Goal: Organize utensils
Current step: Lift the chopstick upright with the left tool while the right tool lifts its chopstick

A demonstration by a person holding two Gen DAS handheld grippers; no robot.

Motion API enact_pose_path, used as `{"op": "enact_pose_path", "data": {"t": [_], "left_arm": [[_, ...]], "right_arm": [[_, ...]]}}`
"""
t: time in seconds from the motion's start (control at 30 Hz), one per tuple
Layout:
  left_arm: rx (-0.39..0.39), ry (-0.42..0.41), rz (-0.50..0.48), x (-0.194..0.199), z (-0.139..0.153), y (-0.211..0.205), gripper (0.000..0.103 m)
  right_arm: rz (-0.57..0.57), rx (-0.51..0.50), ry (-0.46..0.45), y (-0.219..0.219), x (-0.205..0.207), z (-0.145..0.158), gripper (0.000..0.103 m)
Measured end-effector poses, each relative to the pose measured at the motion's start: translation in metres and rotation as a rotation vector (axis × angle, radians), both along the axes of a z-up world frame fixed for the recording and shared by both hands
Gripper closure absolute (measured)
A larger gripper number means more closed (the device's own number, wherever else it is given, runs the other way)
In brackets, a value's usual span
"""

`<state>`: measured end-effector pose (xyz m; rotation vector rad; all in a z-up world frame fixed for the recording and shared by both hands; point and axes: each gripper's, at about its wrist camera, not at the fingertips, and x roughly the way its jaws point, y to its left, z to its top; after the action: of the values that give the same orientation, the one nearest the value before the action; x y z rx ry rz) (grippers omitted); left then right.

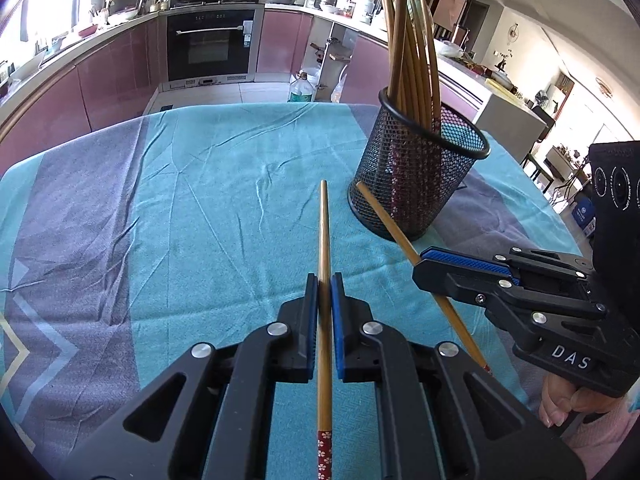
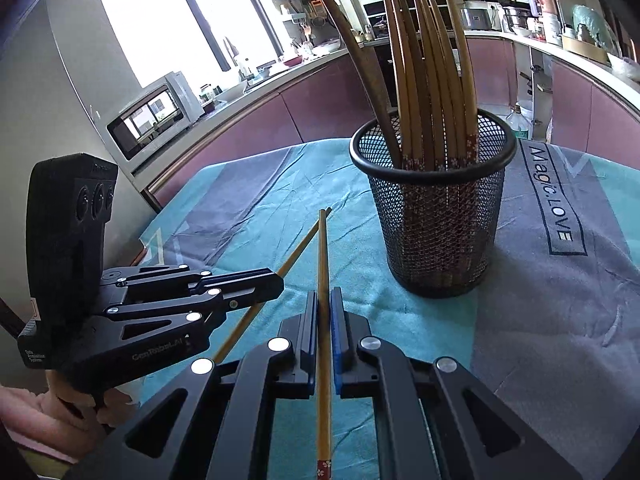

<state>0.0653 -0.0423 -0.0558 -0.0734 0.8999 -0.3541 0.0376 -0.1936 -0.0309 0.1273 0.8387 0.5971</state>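
A holder [image 2: 434, 216] full of upright chopsticks [image 2: 432, 80] is set on the table [image 1: 200, 184]. Before it, two hand-held grippers are placed side by side, one chopstick clamped in each.

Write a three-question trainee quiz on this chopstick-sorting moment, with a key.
1. True or false: the left gripper is open with nothing between its pads.
2. What does the right gripper hold?
A. a spoon
B. a chopstick
C. nothing
3. Fill in: the mesh holder stands on the ____ and already contains a bundle of ____.

Key
1. False. It is shut on a chopstick, whose narrow tip points forward.
2. B. It is clamped on its own chopstick, narrow tip forward, flower-patterned end toward the camera.
3. Tablecloth; chopsticks, standing upright with the patterned ends down.
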Motion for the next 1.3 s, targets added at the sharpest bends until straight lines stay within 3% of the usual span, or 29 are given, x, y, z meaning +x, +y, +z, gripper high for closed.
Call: {"op": "enact_pose_path", "data": {"t": [0.37,1.3], "left_arm": [[-0.081,-0.03,-0.015,-0.013,0.023,0.017,0.096],[-0.139,-0.126,-0.05,-0.034,0.069,0.017,0.096]], "right_arm": [[-0.018,0.047,-0.051,-0.012,-0.007,0.02,0.098],[-0.056,0.109,-0.143,-0.043,-0.013,0.05,0.098]]}}
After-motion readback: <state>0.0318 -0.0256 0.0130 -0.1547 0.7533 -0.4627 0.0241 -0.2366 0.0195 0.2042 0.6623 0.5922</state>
